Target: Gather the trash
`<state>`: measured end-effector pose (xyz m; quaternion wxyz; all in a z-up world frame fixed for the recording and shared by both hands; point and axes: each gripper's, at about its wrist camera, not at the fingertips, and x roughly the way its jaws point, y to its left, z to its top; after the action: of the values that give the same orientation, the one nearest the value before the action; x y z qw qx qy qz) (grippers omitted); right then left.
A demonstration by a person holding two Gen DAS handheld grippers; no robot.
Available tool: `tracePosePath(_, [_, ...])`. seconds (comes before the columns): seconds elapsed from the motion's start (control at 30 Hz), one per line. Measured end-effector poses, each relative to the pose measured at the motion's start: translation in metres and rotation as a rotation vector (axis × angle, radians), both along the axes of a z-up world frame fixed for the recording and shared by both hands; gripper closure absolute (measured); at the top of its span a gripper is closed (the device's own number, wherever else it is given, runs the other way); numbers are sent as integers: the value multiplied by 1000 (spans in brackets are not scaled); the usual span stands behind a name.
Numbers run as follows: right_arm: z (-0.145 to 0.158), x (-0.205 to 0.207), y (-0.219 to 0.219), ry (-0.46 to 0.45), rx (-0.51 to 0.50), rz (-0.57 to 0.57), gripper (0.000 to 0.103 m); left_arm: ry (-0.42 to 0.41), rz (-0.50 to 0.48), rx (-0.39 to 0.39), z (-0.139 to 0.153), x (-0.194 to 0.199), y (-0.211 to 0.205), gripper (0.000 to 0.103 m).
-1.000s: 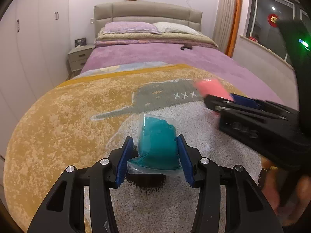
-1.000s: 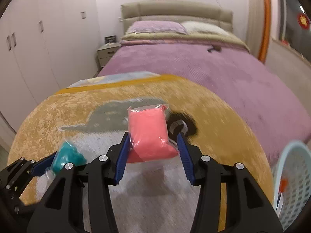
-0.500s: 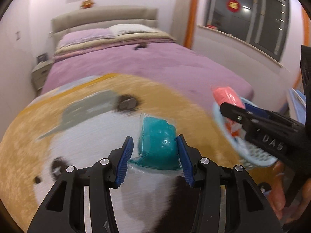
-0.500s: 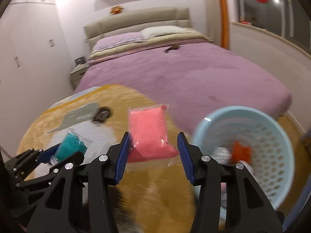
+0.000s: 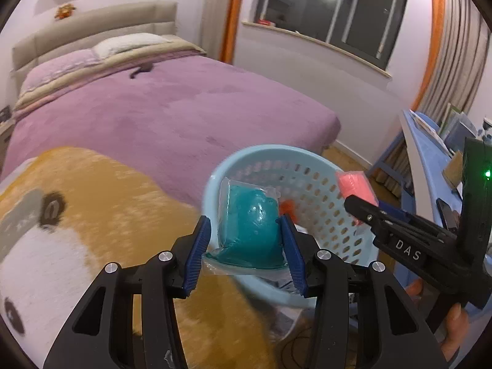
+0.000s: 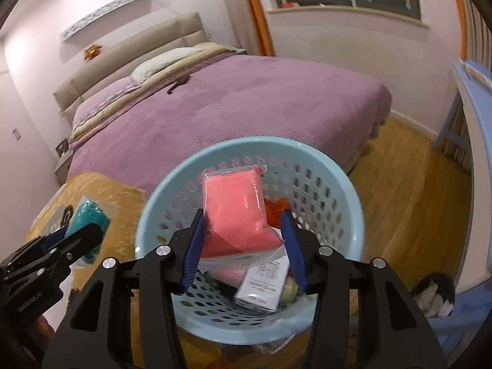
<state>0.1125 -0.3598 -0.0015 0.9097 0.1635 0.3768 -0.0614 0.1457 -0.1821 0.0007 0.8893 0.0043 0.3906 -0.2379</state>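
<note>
**Two packets carried to the basket, neither dropped yet**

The round pale-blue perforated plastic basket (image 6: pixel 338 184) stood on the wooden floor just right of the yellow plush rug (image 5: pixel 129 203), near the foot of the purple-covered bed (image 5: pixel 172 113). It already held some trash: a white printed carton (image 6: pixel 264 283) and an orange scrap (image 6: pixel 275 207). The right gripper (image 6: pixel 243 243) was clamped on a clear packet of pink putty (image 6: pixel 235 212), over the basket's mouth. The left gripper (image 5: pixel 246 253) was clenched on a clear packet of teal putty (image 5: pixel 249 230) at the basket's near-left rim. Releasing both remained, by my judgement.
</note>
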Motion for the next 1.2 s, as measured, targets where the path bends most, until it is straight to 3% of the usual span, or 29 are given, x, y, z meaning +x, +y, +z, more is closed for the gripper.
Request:
tracePosePath(0.13, [-9, 2, -12, 23, 33, -14, 55, -10, -45, 13, -5, 5, -22, 57])
tracePosePath(0.23, [-12, 1, -15, 27, 52, -17, 53, -15, -65, -5, -5, 3, -25, 35])
tracePosePath(0.27, [-12, 0, -16, 24, 64, -16, 53, -23, -64, -17, -3, 1, -23, 32])
tracePosePath(0.47, [-10, -8, -22, 9, 102, -20, 53, -37, -38, -67, 7, -9, -4, 28])
tracePosePath(0.63, [2, -13, 2, -12, 70, 28, 53, -81, -5, -72, 16, -25, 18, 28])
tracePosePath(0.97, [32, -36, 56, -102, -20, 110, 53, -251, 153, -25, 37, -73, 73, 17])
tracePosePath(1.2, [44, -67, 92, -256, -94, 97, 53, -368, 306, 0, 32, -113, 111, 15])
